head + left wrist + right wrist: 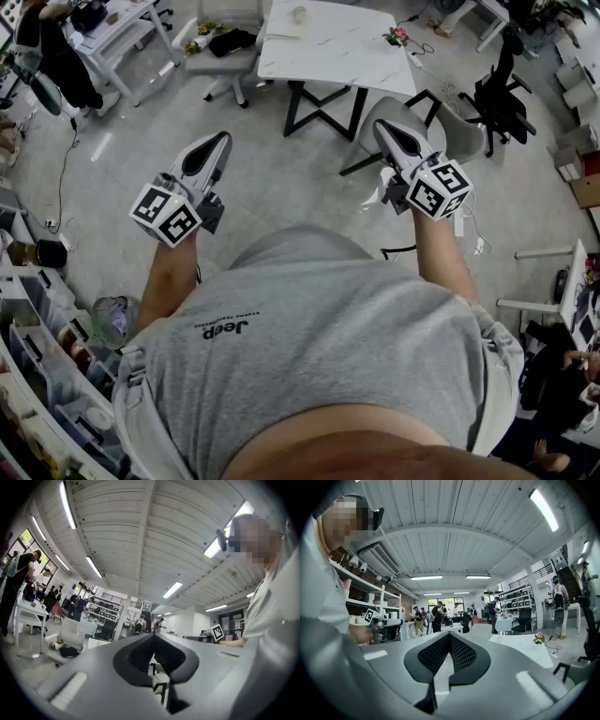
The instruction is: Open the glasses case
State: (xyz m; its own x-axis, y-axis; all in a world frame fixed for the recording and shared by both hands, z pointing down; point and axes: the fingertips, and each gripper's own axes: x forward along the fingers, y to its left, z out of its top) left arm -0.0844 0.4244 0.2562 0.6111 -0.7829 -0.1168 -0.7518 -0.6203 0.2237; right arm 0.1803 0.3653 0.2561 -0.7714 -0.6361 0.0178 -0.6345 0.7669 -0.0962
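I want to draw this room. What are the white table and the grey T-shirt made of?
White table: the top looks like marble or marble-print board, smooth, with faint grey veins; I cannot tell which. Its thin legs look like black metal. Grey T-shirt: soft matte knit cloth, probably cotton; it wrinkles and carries printed letters.
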